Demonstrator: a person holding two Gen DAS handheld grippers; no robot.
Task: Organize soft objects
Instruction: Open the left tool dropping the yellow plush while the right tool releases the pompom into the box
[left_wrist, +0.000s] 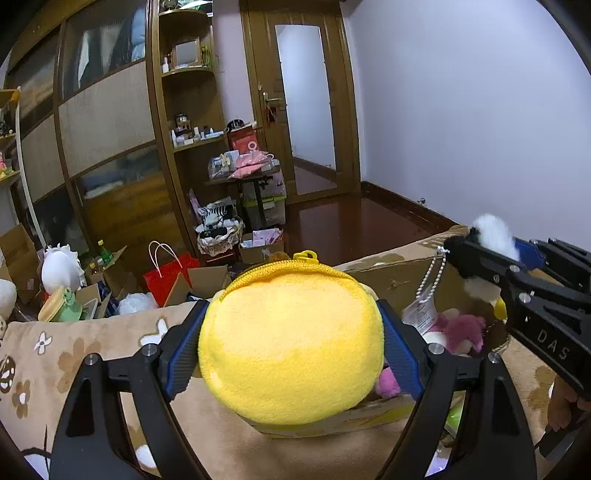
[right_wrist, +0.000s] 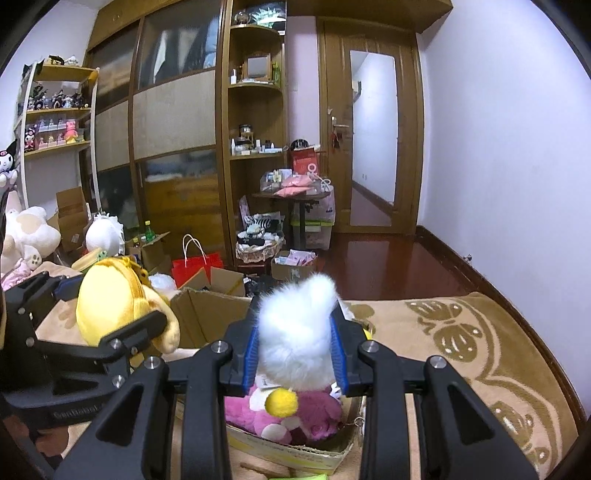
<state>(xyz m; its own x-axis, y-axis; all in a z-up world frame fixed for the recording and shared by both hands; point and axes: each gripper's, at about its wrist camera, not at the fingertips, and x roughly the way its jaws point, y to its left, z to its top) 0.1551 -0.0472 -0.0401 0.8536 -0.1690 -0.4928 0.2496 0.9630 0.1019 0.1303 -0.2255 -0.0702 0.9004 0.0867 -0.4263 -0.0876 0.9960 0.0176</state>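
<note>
Your left claw (left_wrist: 291, 347) is clamped on the round yellow plush pouch (left_wrist: 291, 339), your right claw (right_wrist: 297, 350) squeezes the white fluffy toy (right_wrist: 295, 332), and both hang above the open cardboard box (right_wrist: 207, 314), which lies directly below and ahead.

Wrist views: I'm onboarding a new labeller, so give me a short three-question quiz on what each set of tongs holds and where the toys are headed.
1. True or false: the left tongs are empty.
2. What do the right tongs grip? A) red paper bag B) white fluffy toy C) green bottle
3. What lies in the cardboard box below both tongs?

Key
1. False: their blue pads press both sides of a yellow plush pouch with a zipper.
2. B; a small yellow pompom hangs under it.
3. A pink plush toy, among other soft things.
</note>
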